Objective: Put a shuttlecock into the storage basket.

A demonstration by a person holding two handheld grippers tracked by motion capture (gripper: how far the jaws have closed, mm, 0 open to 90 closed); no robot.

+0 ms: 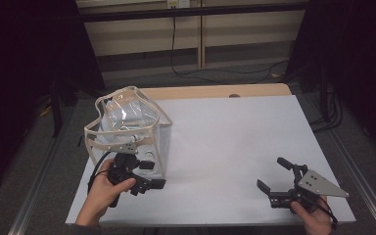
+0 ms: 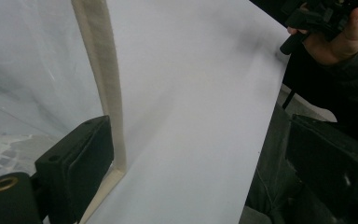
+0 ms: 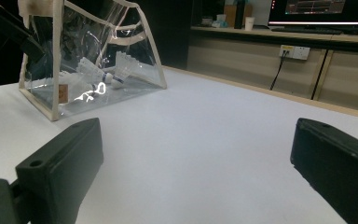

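Currently:
Bag [image 1: 127, 128]: light, floppy, slippery; is best being pinched by its stiffer cream trim [image 2: 103, 79].
Left tongs [image 1: 149, 176]: being held spread beside it.
Right tongs [image 1: 275, 178]: spread, idle.

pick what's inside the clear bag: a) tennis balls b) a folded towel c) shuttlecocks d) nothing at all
c: in the right gripper view, white feathered shuttlecocks lie on the bottom of the clear bag with cream trim.

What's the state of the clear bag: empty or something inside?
Not empty. Through the clear bag wall, the right gripper view shows white shuttlecocks lying on its bottom. It stands upright on the table.
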